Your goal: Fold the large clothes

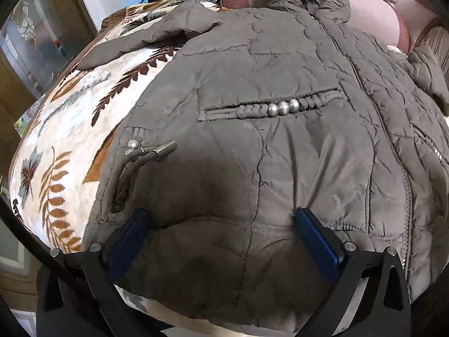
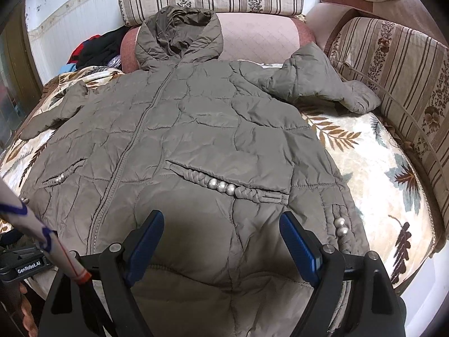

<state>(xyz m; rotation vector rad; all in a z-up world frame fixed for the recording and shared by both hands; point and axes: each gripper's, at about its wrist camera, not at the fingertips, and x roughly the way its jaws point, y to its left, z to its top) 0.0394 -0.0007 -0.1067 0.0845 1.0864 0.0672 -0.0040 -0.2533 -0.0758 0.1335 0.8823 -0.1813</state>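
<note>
Olive quilted jacket (image 2: 202, 129) lies spread front-up on the leaf-patterned blanket (image 2: 364, 168), hood at the far end. Left gripper (image 1: 221, 224) and right gripper (image 2: 221, 227) hover over its near hem, fingers apart.

The jacket (image 2: 196, 129) is seen to be quilted, creased cloth with a faint sheen, trimmed with matt metallic beads (image 2: 221, 186). The blanket (image 2: 364, 168) beneath is shown as plush printed fabric, and the fingers (image 2: 299, 245) are faced with ribbed blue plastic on black matt frames
</note>
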